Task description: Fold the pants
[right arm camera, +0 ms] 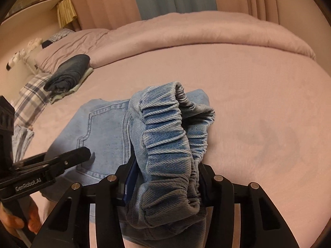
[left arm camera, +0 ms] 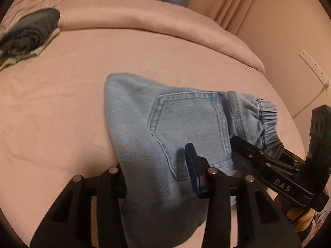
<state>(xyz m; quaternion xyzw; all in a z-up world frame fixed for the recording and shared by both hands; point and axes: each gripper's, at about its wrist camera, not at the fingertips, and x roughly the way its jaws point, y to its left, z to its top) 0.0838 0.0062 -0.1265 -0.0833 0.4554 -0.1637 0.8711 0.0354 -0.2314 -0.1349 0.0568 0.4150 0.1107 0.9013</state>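
**Both grippers lifting the jeans by the waistband end**

While the light-blue pants (left arm camera: 165, 128) are hanging bunched over the pink bed (left arm camera: 62, 107) at the centre of both frames, the two grippers are carrying them by their top end. In the right wrist view, the right gripper (right arm camera: 163, 188) is pinching the gathered elastic waistband (right arm camera: 165, 136) between its jaws, the cloth filling the gap at lower centre. In the left wrist view, the left gripper (left arm camera: 159, 177) is holding denim beside the back pocket (left arm camera: 186, 124); cloth is draping between its jaws, which appear to be pressing on it, though the left one is hidden behind the fabric. Gripping near the waist on both sides is probably meant to keep the doubled layers together while the fold is being laid down. At the upper left of each frame, a dark folded garment (right arm camera: 68, 72) is lying on a pale cloth, well apart from the pants, likely a finished stack. Judging from the bundle, the fold is well along.
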